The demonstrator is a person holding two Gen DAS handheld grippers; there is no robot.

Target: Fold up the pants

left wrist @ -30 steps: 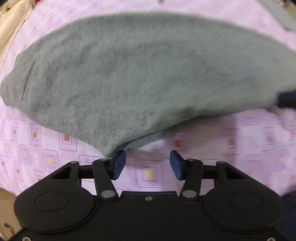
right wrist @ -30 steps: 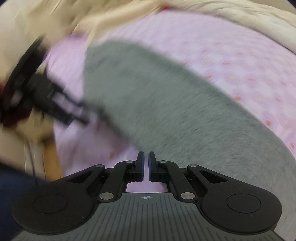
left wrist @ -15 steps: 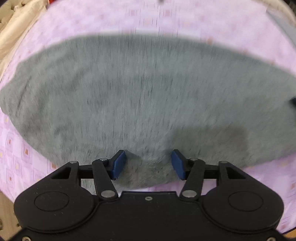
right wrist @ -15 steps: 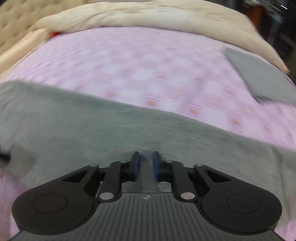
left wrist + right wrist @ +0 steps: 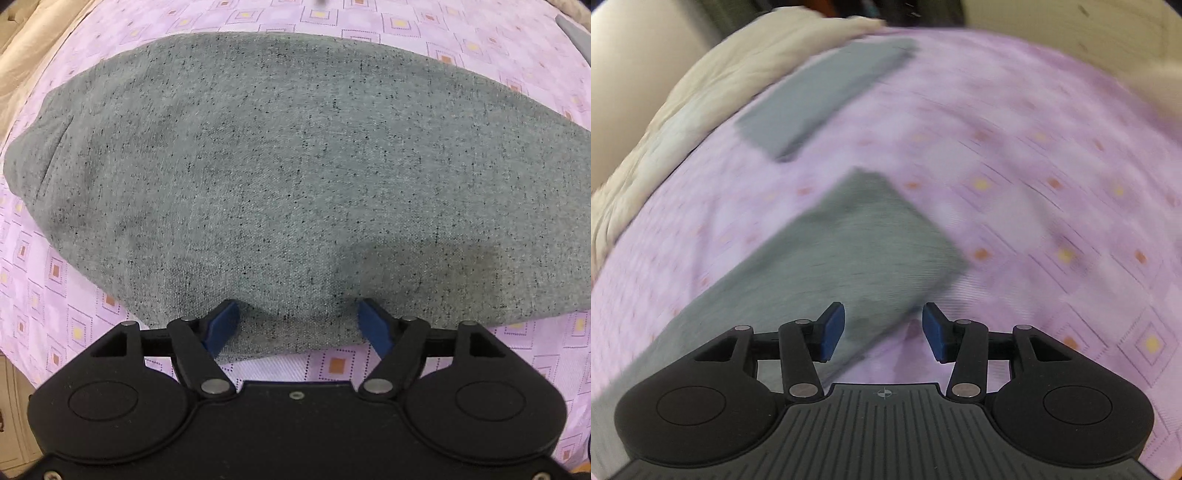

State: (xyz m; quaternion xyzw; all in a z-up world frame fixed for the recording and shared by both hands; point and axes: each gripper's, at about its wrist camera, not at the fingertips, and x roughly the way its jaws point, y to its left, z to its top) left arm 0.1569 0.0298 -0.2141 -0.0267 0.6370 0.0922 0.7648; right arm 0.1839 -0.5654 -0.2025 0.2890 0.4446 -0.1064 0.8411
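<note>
No legible text — no labels

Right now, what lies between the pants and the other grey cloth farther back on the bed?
Only bare pink sheet, seen in the blurred right wrist view, between pants and grey cloth.

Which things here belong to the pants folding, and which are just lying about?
In the job:
- grey pants, laid flat on the pink sheet
- left claw, opening over the pants' near edge
- right claw, opening above the pants

Lying about:
- folded grey cloth
- cream duvet
</note>
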